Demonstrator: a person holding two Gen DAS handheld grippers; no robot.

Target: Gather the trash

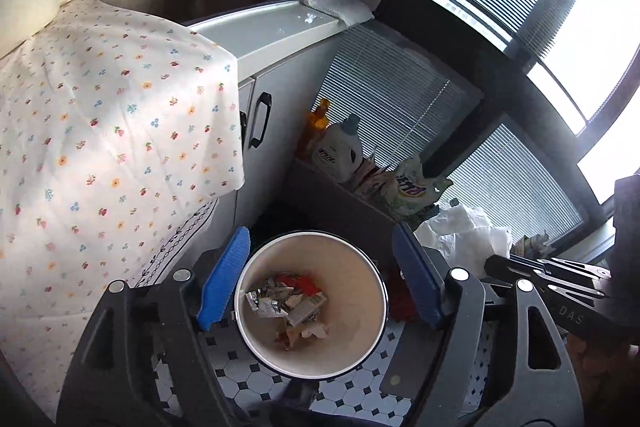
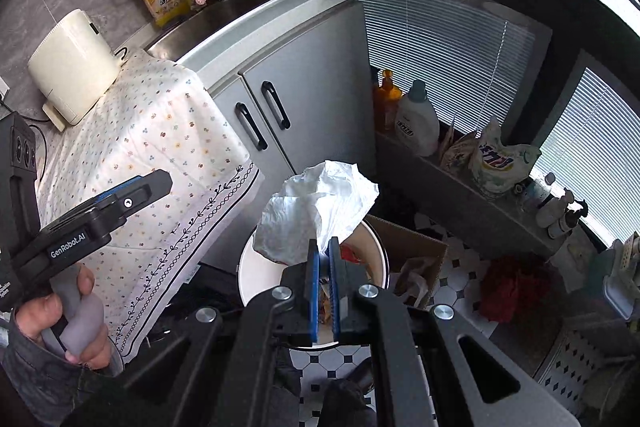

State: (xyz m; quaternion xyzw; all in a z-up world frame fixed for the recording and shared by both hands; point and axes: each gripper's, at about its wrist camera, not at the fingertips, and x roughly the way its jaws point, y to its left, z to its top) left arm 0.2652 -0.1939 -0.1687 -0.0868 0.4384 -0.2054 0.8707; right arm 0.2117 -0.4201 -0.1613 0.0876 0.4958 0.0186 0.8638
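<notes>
The left gripper (image 1: 318,279) hung with its blue ribbed fingers (image 1: 224,279) spread wide and nothing between them; below and just ahead of the gap stood the round white waste bin with a dark rim (image 1: 372,339), open mouth up. Crumpled printed wrappers and red scraps (image 1: 290,301) lay in its bottom.

The right gripper (image 2: 323,247) had its blue pads pressed together on the lower edge of a crumpled white plastic bag (image 2: 320,203). The bag stood up and away from the fingertips, its long axis running from the pinch toward the far upper left, with its bulk overhanging the bin's far rim (image 2: 246,259). Seen from the right wrist, the bin mouth lay directly below the fingertips and slightly behind the bag.

That was the relation the next move appeared to turn on: the bag was already over the bin, and only the right hand held it, so letting go there would likely drop it in, though the wide bag might catch on the rim. The left gripper was near the bin but empty. A brown cardboard box (image 2: 416,243) sat just right of the bin on the black-and-white tiled floor (image 2: 460,279).
</notes>
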